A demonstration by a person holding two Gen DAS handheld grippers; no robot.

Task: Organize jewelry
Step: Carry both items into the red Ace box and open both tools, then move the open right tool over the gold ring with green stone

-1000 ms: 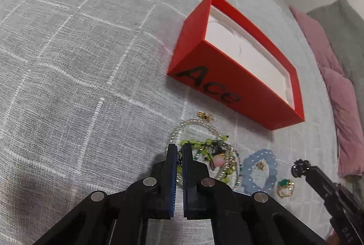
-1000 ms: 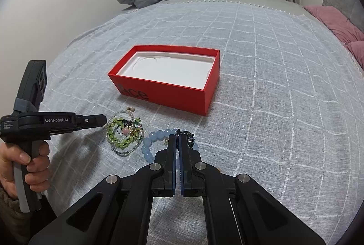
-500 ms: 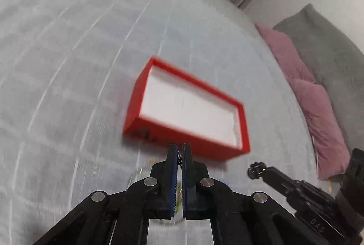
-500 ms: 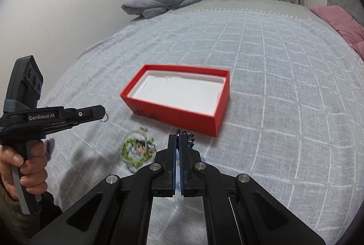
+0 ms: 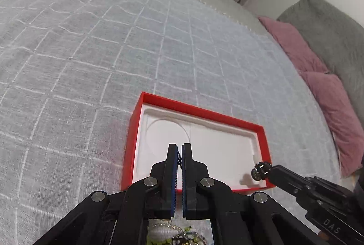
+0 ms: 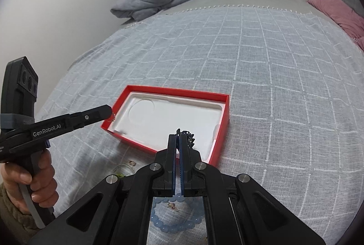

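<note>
— Two grippers over one bed, then? What lies under them?

— Largest first: a bed spread with a grey cloth crossed by white grid lines (image 6: 261,67), with pink pillows (image 5: 327,95) along one side and a folded blue-grey blanket (image 6: 154,0) at the far end. On the cloth sits an open red rectangular box with a white moulded insert (image 6: 175,117).

— And the grippers?

— The left gripper (image 5: 179,155) hangs over the near part of the box. Its fingers (image 5: 172,161) are almost together, pinching a small dark bit of jewellery (image 5: 180,159) in the narrow gap; what kind of piece it is I cannot tell. The right gripper (image 6: 178,142) is over the near right corner of the box, fingers nearly closed on a small dark beaded ornament (image 6: 189,137) that sticks out at the tips.

— Is the rest of the jewellery in the box?

— No, it lies on the cloth just in front of the box. A pale blue bead bracelet (image 6: 176,221) shows between the right gripper's arms, with a tiny gold piece (image 6: 171,205) inside its ring. Beside it, towards the left, is a tangle of green and clear bead strands (image 5: 177,238), mostly hidden behind the left gripper.
</note>
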